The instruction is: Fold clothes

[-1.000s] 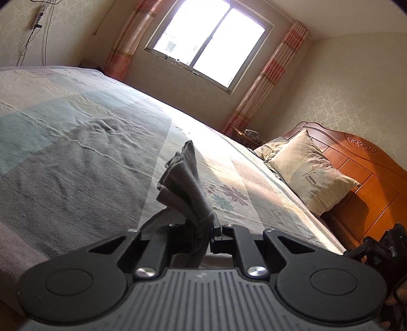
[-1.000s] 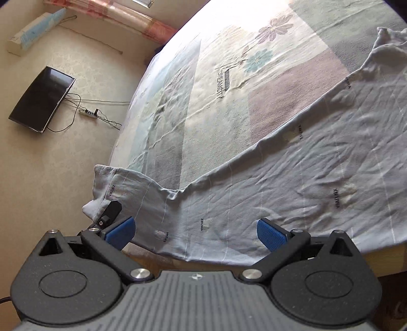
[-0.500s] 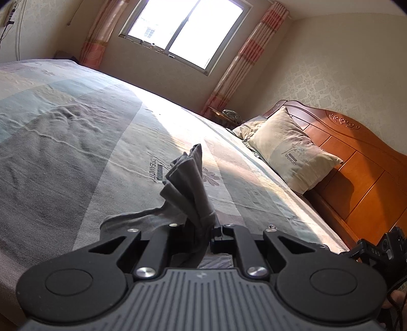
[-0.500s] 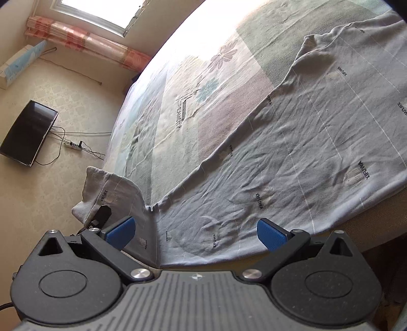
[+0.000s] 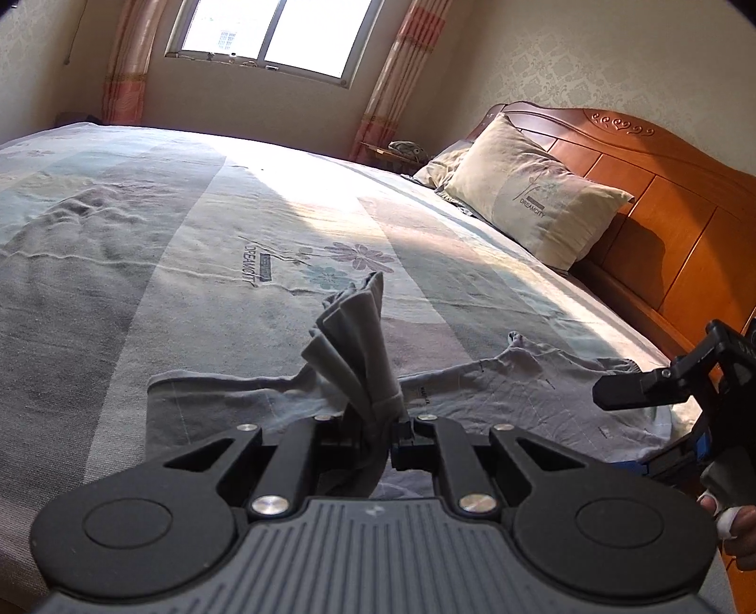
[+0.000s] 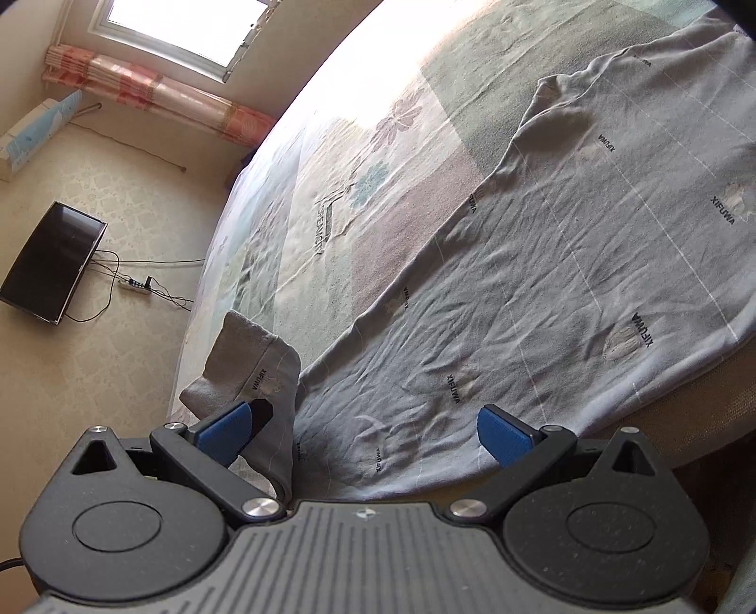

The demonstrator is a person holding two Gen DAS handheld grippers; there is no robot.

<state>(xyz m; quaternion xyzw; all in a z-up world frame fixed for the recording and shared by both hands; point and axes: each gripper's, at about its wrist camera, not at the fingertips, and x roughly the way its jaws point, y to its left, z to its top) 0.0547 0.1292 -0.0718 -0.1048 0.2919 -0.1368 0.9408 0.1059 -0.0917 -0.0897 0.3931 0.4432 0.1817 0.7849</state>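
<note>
The left gripper (image 5: 385, 432) is seen at the bottom centre of its own view, its jaws drawn together on a bunch of grey cloth (image 5: 359, 359). The right gripper (image 6: 364, 432) is held with its blue pads (image 6: 501, 434) wide apart, nothing pinched between them. At the lower right edge of the left view, fingertips (image 5: 730, 524) are seen beside the right gripper's handle.

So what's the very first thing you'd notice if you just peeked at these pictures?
Probably the bunched-up sleeve of the grey shirt sticking up like a little fan, pinched in the shut left gripper near the bed's edge. The rest of the shirt lies spread flat on the flowery bedsheet, with the open right gripper over its hem. Behind, a bright window glows, and a big pillow leans on the wooden headboard.
</note>
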